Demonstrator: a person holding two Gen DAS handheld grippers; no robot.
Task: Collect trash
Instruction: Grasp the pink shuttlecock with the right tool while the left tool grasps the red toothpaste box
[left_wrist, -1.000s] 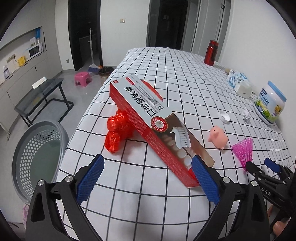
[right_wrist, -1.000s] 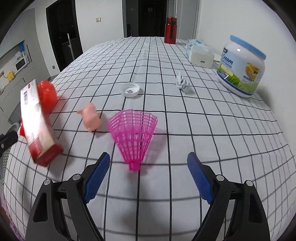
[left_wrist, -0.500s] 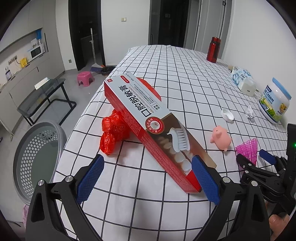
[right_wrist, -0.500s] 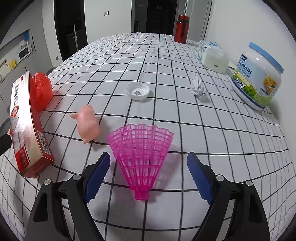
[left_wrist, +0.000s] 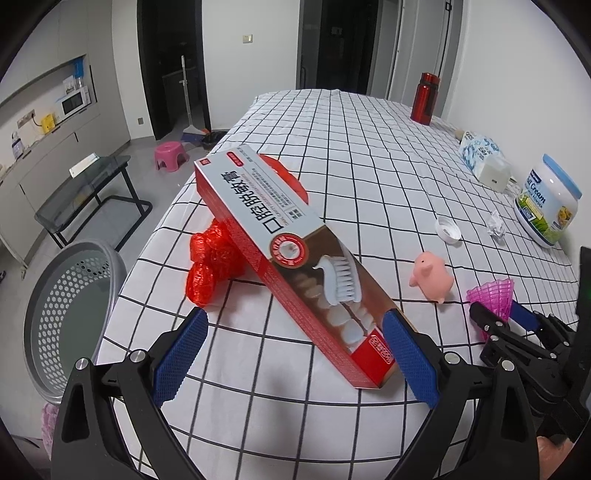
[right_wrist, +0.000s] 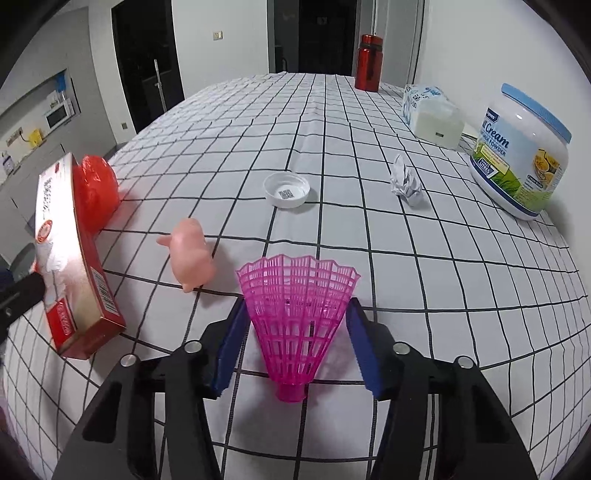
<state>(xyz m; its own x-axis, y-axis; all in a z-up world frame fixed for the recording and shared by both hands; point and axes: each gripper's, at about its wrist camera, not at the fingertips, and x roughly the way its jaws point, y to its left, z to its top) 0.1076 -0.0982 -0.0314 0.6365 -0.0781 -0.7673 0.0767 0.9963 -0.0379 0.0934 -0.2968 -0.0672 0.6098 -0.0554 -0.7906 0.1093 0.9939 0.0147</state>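
R gripper (right_wrist: 295, 336): blue fingers (right_wrist: 231, 341) have just been closing, now about half open, w/ the pink shuttlecock skirt (right_wrist: 297, 314) between them; left pad looks right at the skirt's edge, right pad just beside it, can't tell if either presses yet. Shuttlecock lies on the checked desk (right_wrist: 369, 155), cork end toward the camera, skirt fanned away. Gripper points steeply down at the desk. L gripper (left_wrist: 295, 350): fingers (left_wrist: 181, 354) wide, holding nothing; near end of the red toothpaste box (left_wrist: 291, 258) sits between the tips, right pad next to the box corner, no clear contact. Box lies tilted, far end propped on the red crumpled bag (left_wrist: 212, 266). L also angled down. Other bits on desk: pink pig toy (right_wrist: 192, 264) just left of shuttlecock, white cap (right_wrist: 286, 190), crumpled paper (right_wrist: 404, 181), milk powder jar (right_wrist: 521, 151). Grey basket (left_wrist: 66, 317) on the floor off the desk's left edge.
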